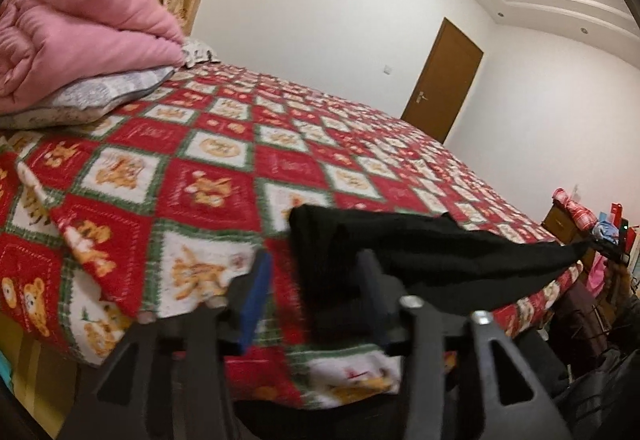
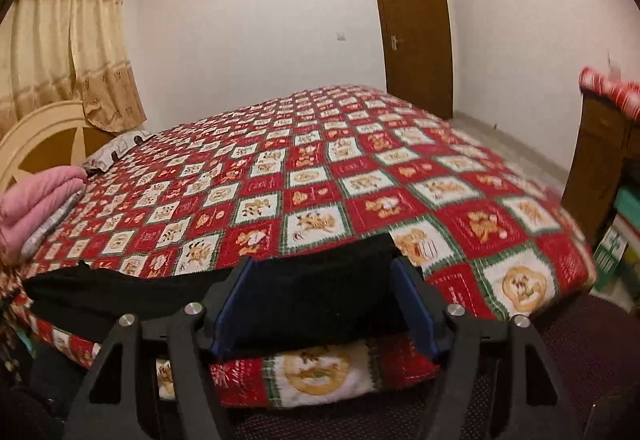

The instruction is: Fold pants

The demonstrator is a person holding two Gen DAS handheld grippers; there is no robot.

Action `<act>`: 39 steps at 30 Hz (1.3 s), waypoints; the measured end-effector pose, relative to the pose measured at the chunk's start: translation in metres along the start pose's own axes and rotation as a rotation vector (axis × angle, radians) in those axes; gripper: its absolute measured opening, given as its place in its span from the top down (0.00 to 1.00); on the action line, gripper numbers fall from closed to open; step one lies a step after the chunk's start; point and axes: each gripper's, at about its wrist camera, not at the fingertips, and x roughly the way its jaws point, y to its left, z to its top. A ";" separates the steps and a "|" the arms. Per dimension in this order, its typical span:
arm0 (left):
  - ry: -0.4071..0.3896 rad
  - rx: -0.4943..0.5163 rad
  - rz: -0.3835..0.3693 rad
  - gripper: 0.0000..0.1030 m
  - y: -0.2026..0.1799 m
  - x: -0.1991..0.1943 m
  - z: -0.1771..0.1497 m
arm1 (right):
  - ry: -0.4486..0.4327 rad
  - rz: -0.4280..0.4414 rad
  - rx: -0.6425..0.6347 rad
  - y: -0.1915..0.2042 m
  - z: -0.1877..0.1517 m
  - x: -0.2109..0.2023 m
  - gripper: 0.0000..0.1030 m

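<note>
The black pants lie along the near edge of the bed, stretched left to right, with part of the cloth seeming to hang over the side. I take this as the layout step: the garment is spread flat at the edge where both tools can reach it before any fold is made.

The right gripper has its fingers spread wide with the dark cloth lying between them, not pinched. The left gripper is also open, with one end of the pants at its right finger; whether they touch is lost in blur.

The bed wears a red, white and green checked quilt with bear pictures. At the far left a pink duvet sits folded on a grey pillow, against a cream headboard. Beyond are tan curtains, white walls, a brown door, and a wooden cabinet to the right.
</note>
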 end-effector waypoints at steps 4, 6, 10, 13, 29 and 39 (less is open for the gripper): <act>-0.029 0.017 -0.028 0.46 -0.019 0.005 0.013 | -0.078 0.063 0.048 0.022 0.020 -0.014 0.32; -0.041 0.025 -0.040 0.39 -0.028 0.013 0.023 | -0.076 0.128 0.023 0.046 0.029 -0.011 0.32; -0.042 0.010 -0.069 0.38 -0.035 0.034 0.037 | -0.011 0.300 -0.034 0.119 0.036 0.016 0.32; -0.003 -0.021 -0.113 0.38 -0.036 0.051 0.038 | 0.113 0.454 -0.062 0.189 0.027 0.063 0.32; 0.161 -0.016 -0.124 0.38 -0.034 0.038 -0.007 | 0.620 0.746 -0.244 0.345 -0.081 0.163 0.32; 0.161 -0.032 -0.046 0.38 -0.022 0.009 -0.021 | 0.567 0.701 -0.431 0.343 -0.106 0.109 0.32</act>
